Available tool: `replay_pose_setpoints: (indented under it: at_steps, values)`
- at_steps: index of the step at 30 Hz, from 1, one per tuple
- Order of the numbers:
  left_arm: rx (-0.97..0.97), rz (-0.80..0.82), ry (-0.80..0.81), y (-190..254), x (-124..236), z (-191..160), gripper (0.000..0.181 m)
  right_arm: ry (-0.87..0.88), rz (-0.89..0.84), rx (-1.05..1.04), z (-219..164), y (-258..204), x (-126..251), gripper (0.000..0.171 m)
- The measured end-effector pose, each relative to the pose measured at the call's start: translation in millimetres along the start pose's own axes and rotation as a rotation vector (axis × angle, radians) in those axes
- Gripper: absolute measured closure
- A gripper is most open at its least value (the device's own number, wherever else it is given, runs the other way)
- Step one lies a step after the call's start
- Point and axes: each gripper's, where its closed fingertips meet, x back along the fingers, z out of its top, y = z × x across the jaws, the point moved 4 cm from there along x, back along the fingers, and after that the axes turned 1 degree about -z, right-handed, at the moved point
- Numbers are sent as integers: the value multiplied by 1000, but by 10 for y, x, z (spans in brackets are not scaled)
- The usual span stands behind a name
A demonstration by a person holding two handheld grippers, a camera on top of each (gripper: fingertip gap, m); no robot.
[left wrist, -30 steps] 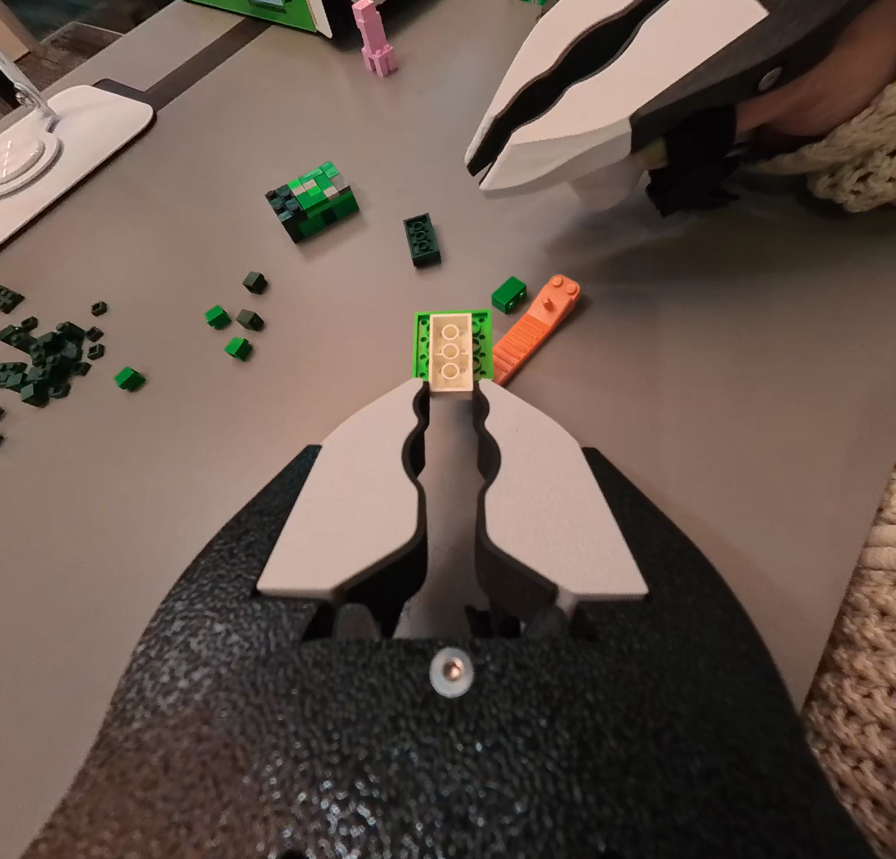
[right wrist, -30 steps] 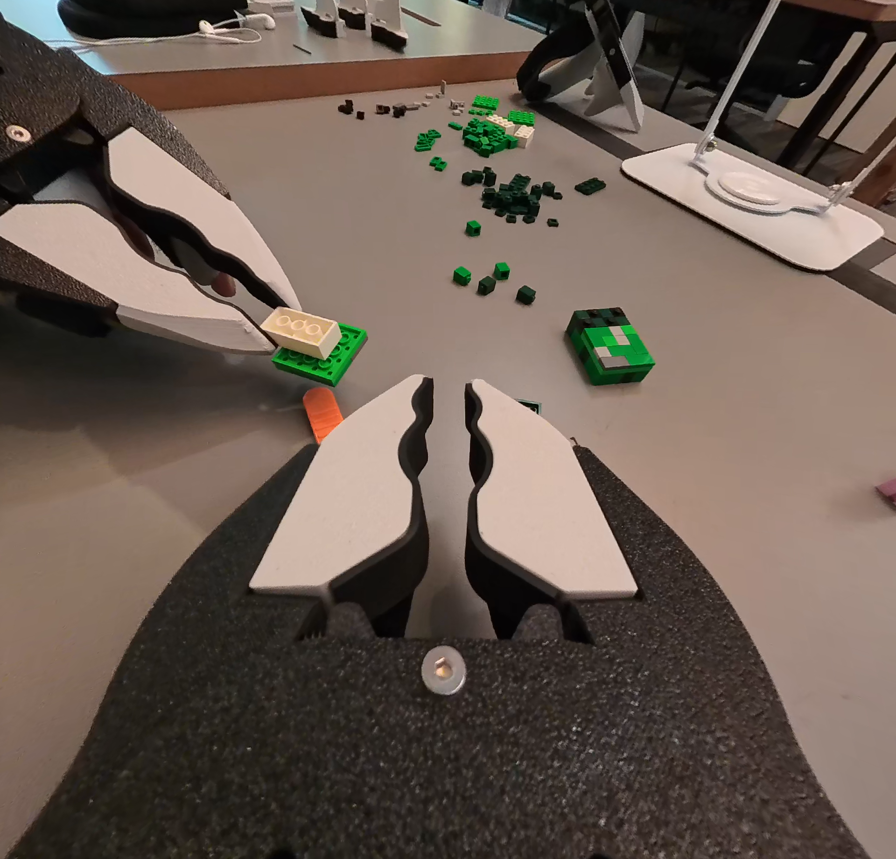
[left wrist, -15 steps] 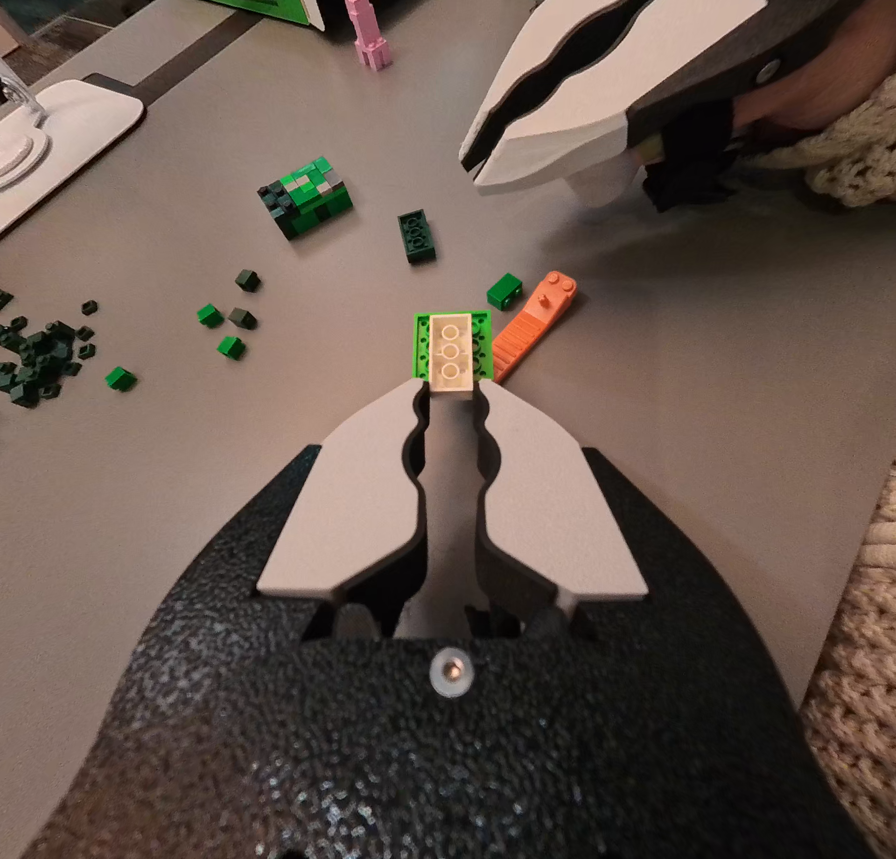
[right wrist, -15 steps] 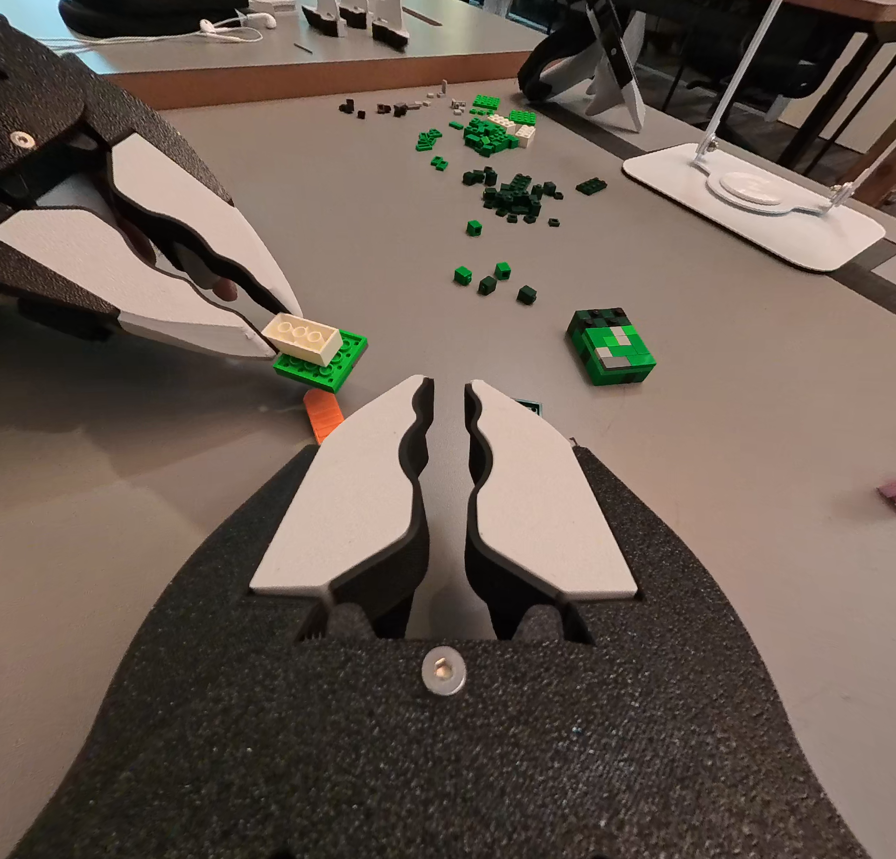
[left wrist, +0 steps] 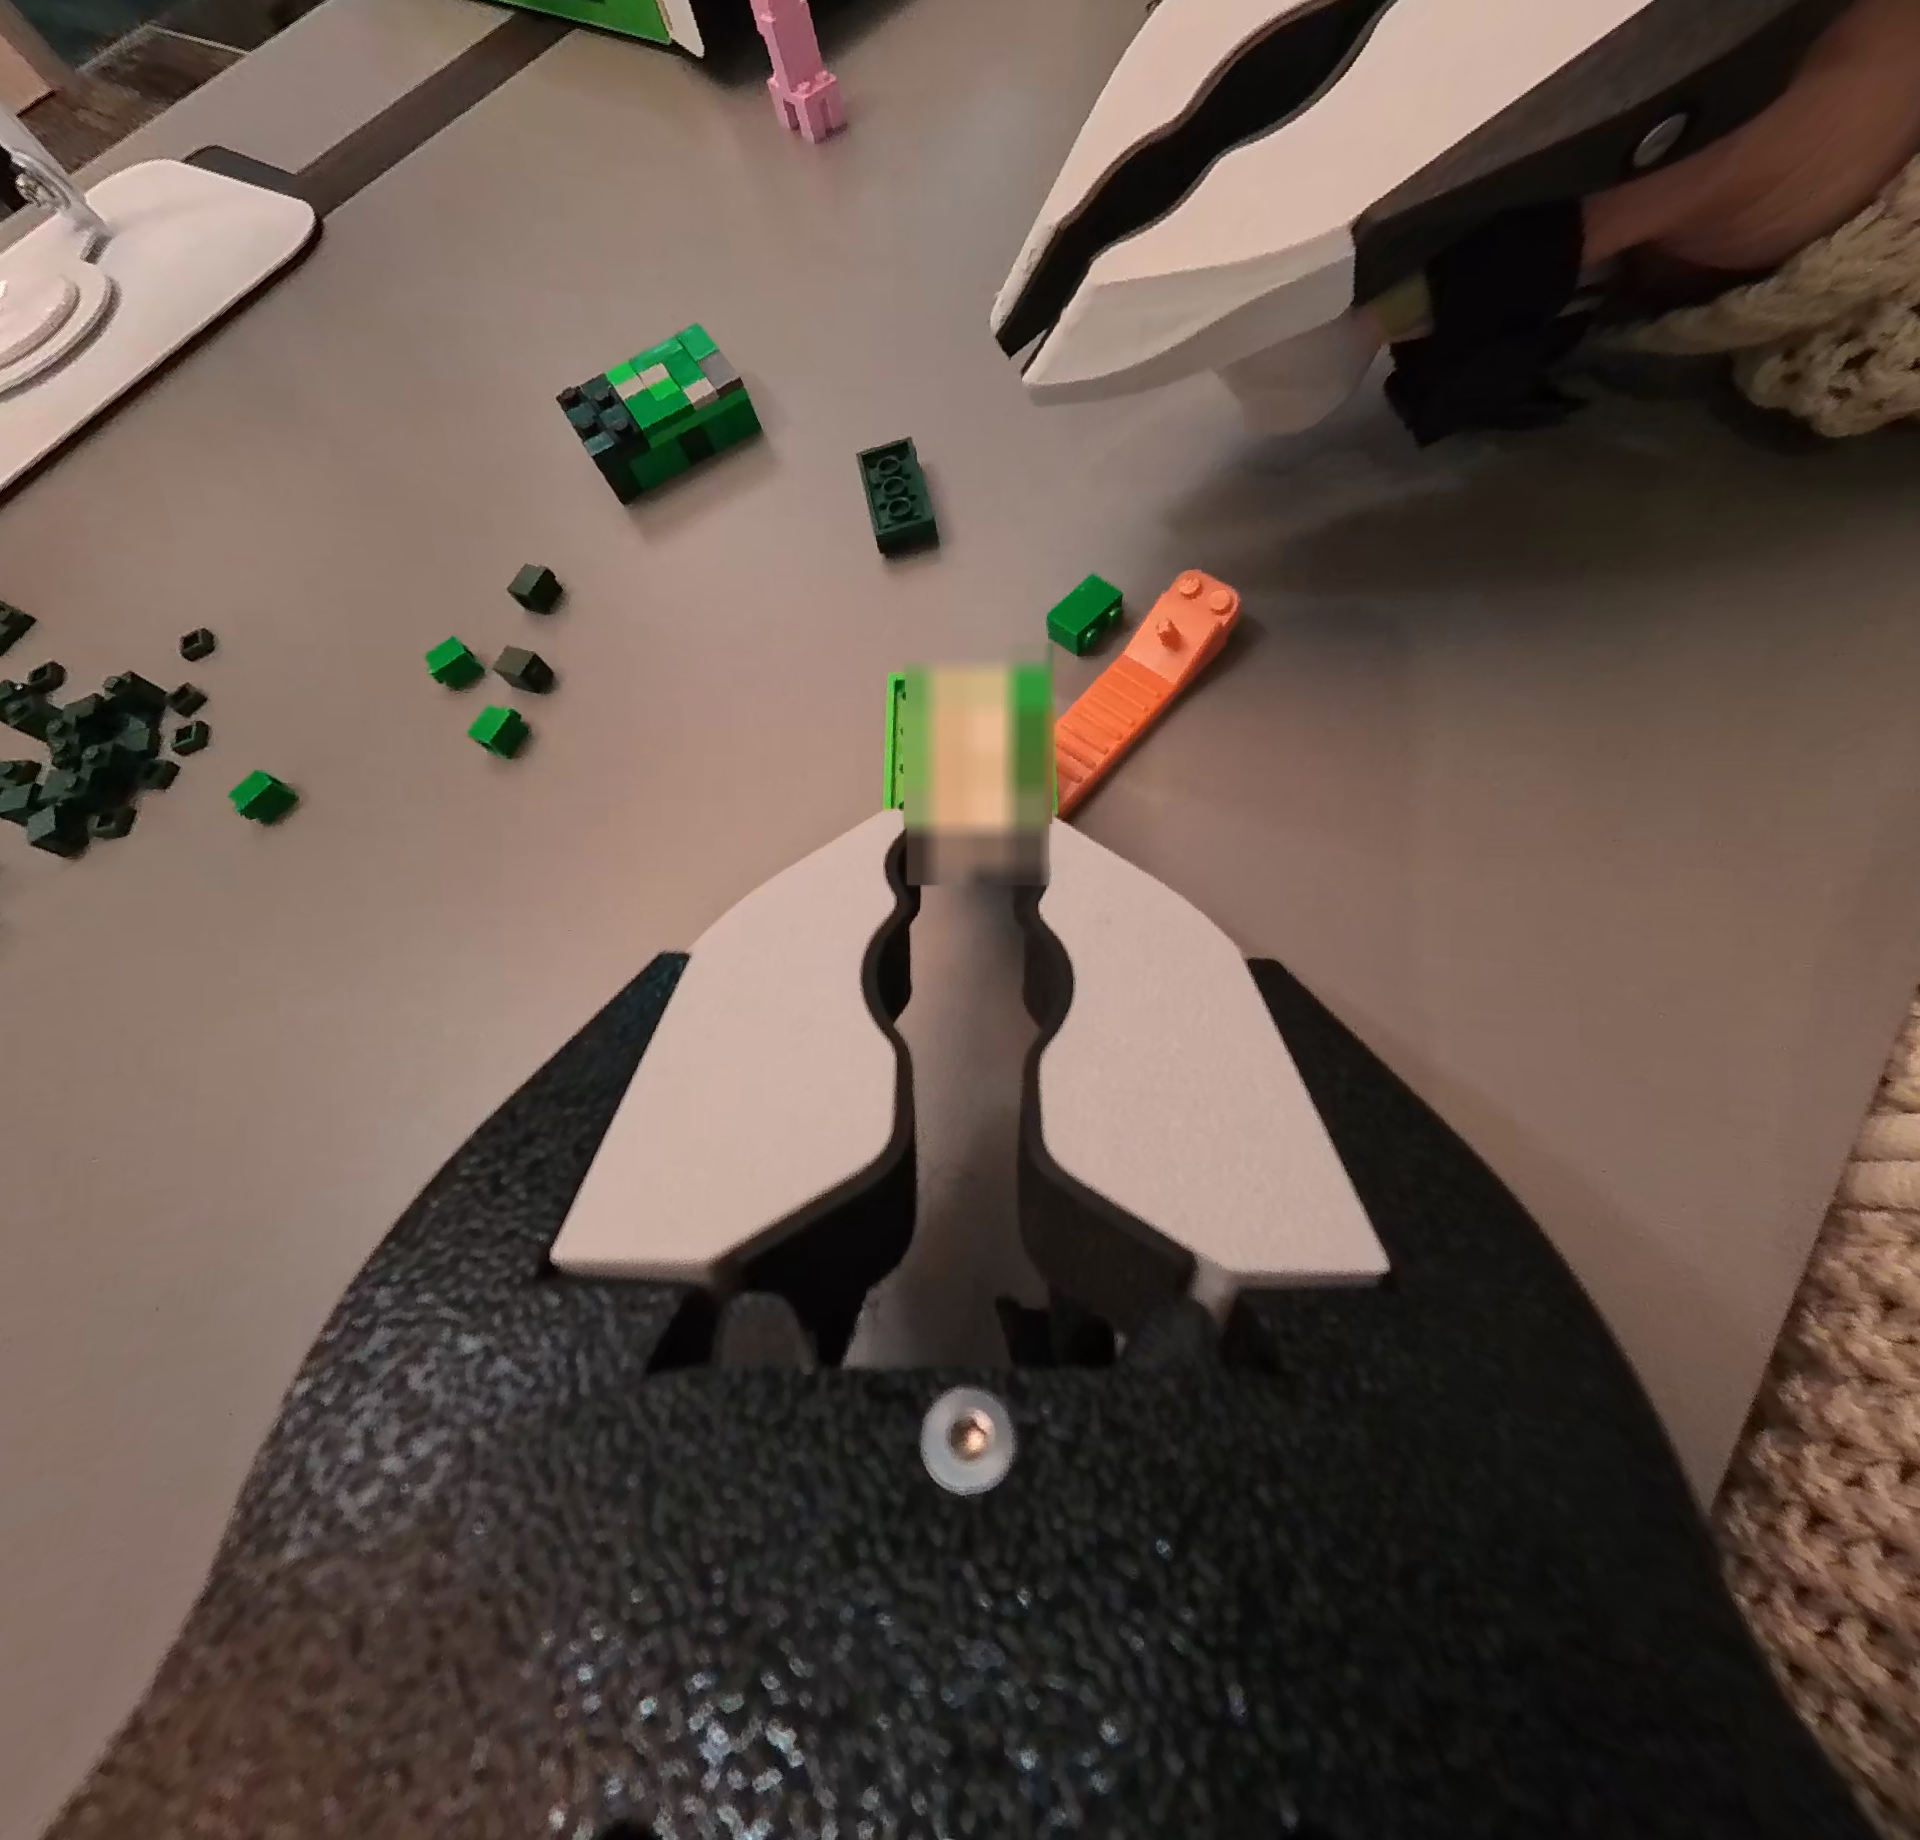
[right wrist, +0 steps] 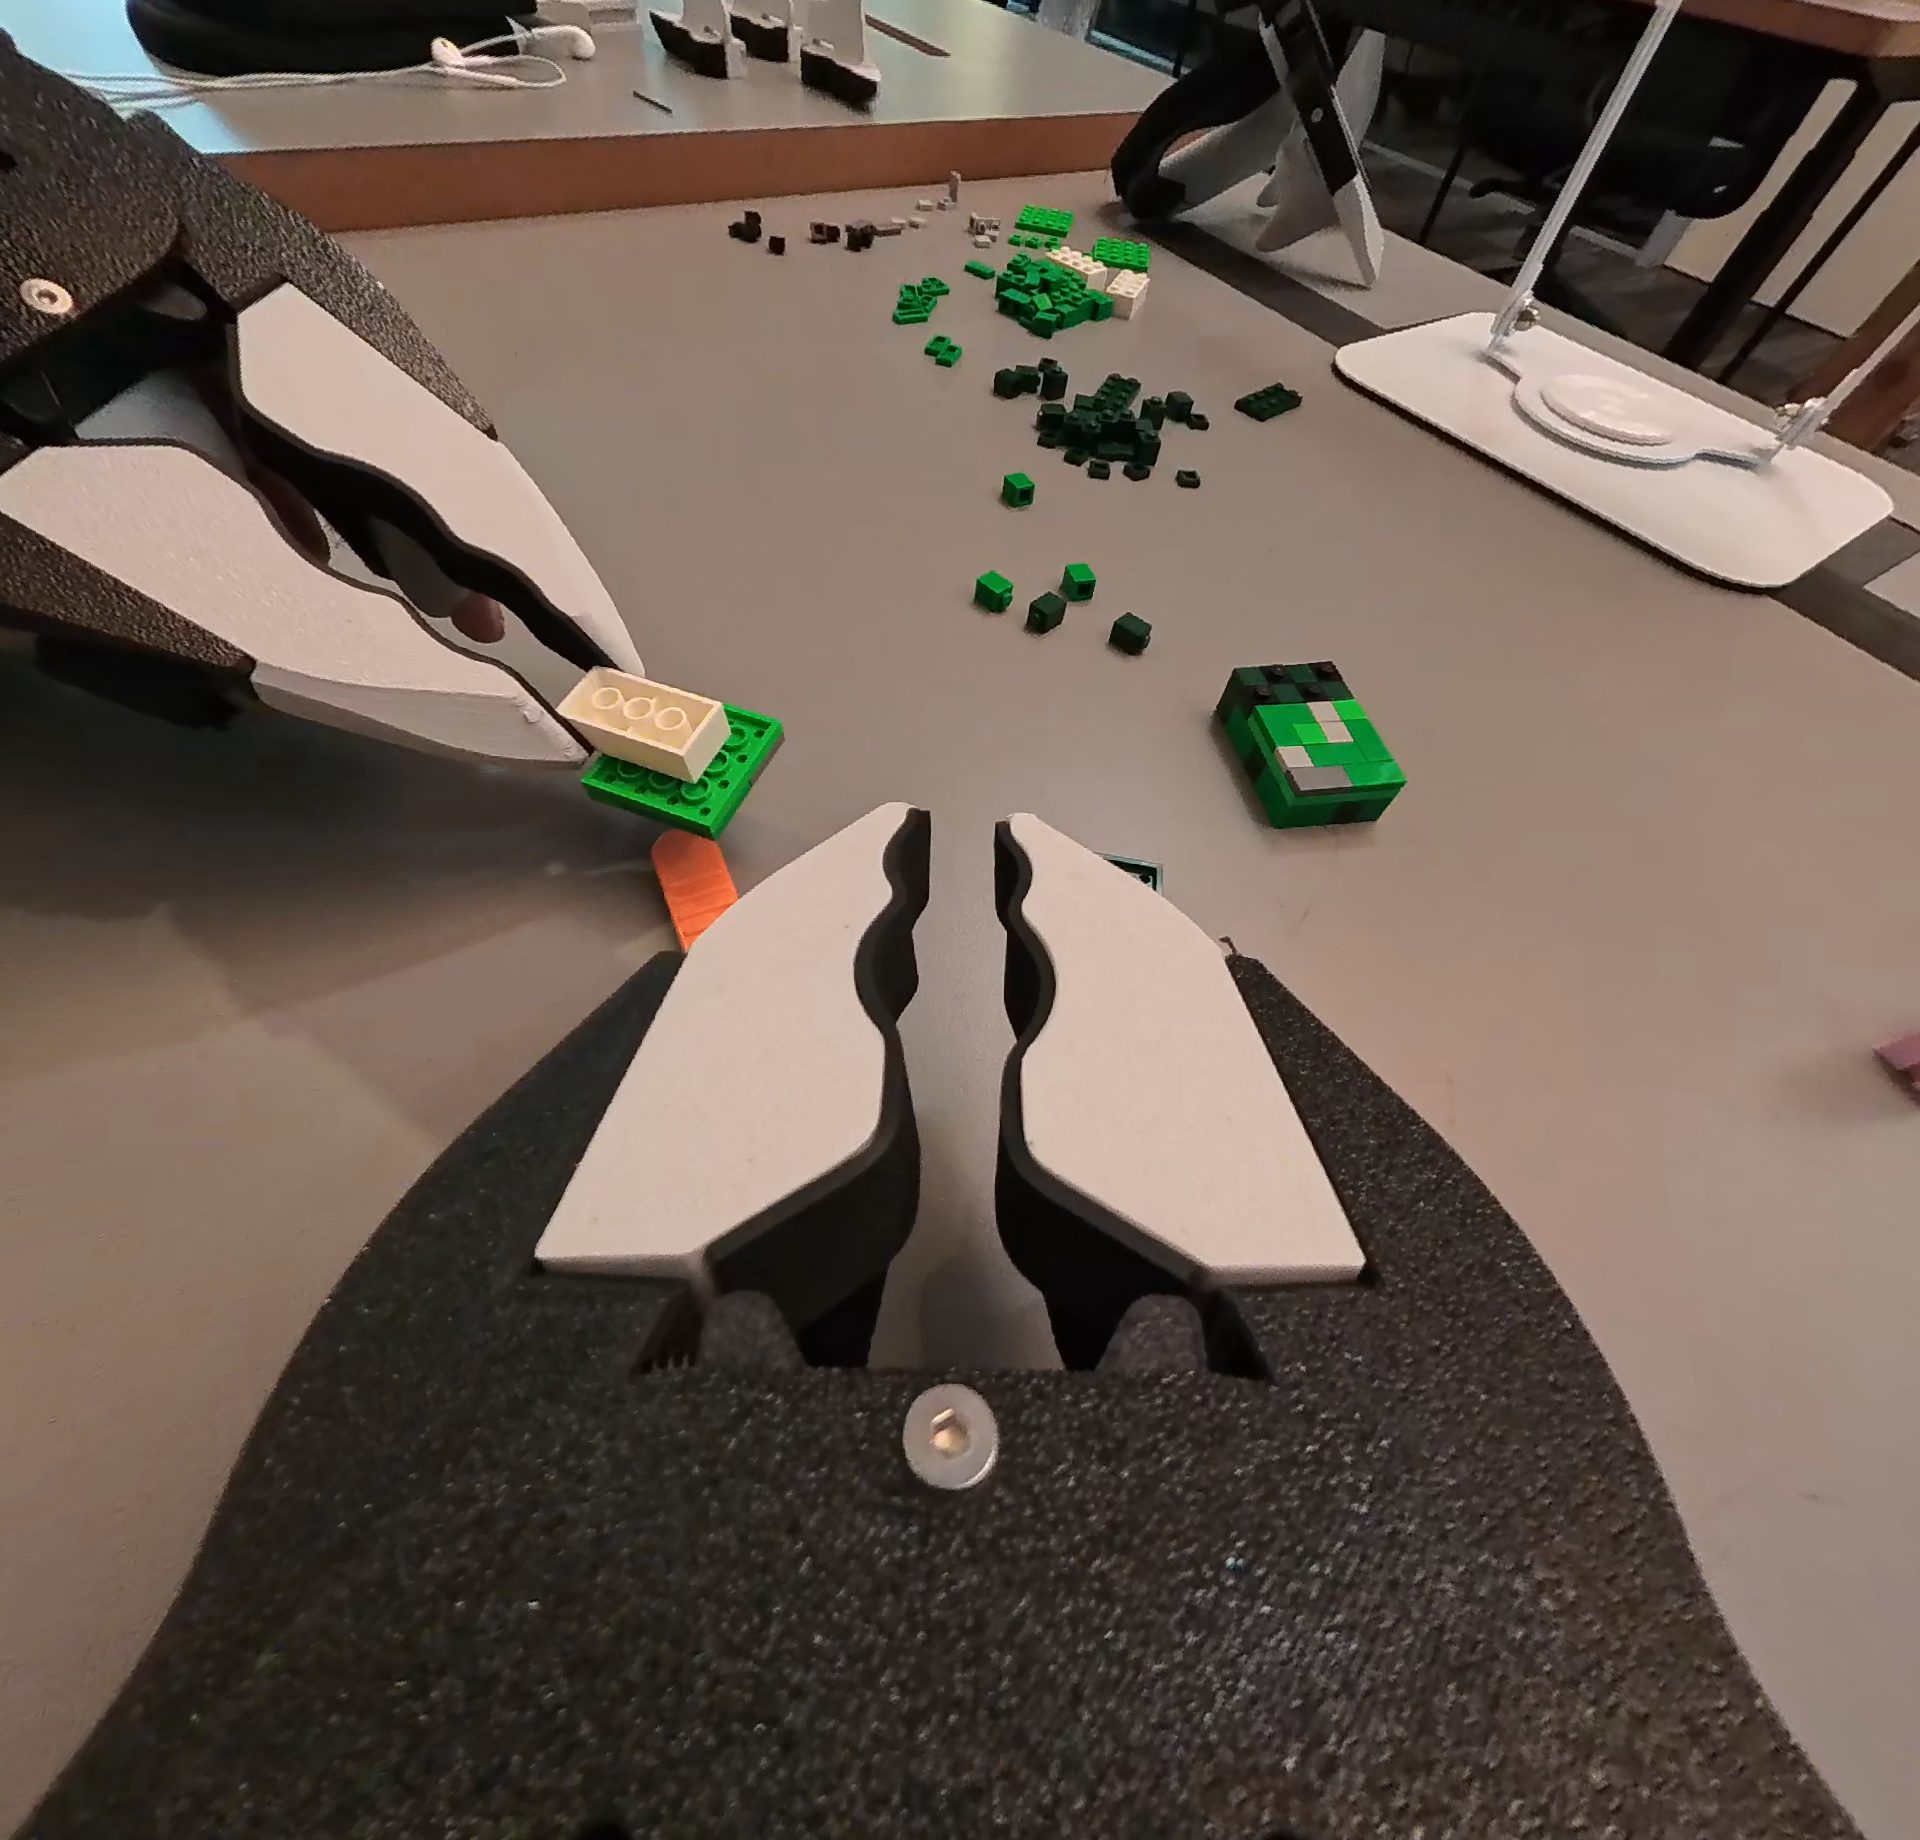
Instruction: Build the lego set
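My left gripper (left wrist: 971,834) is shut on a white brick (right wrist: 644,720) that sits on a bright green plate (right wrist: 717,788). It holds both just above the grey table, tilted a little. In the left wrist view the brick is under a mosaic patch. In the right wrist view the left gripper (right wrist: 597,715) comes in from the left. My right gripper (right wrist: 961,819) is empty, its jaws nearly together, and hovers over the table to the right of the plate. It shows at the top right of the left wrist view (left wrist: 1023,336).
An orange brick separator (left wrist: 1143,699) and a small green brick (left wrist: 1084,614) lie by the plate. Beyond are a dark green brick (left wrist: 899,491), a built green block (right wrist: 1314,751), loose green pieces (right wrist: 1112,419), a pink figure (left wrist: 795,55) and a white stand base (right wrist: 1621,450). My right fingertips sit around 9 cm from my left ones.
Almost nothing. The left gripper with the brick and plate has shifted very slightly. The right gripper has stayed in place with its jaws unchanged.
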Motion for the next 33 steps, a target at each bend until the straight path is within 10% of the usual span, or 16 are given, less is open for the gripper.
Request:
replay_pose_setpoints:
  at_steps: [8,18,33]
  values:
    - [140,-1,29,-93,41,9,164,3,-1,-2,3,4,0,160]
    - [857,-568,484,-216,404,330,164,6,-1,0,8,6,2,161]
    - [933,-629,551,-271,468,352,164,2,-1,5,10,3,-2,161]
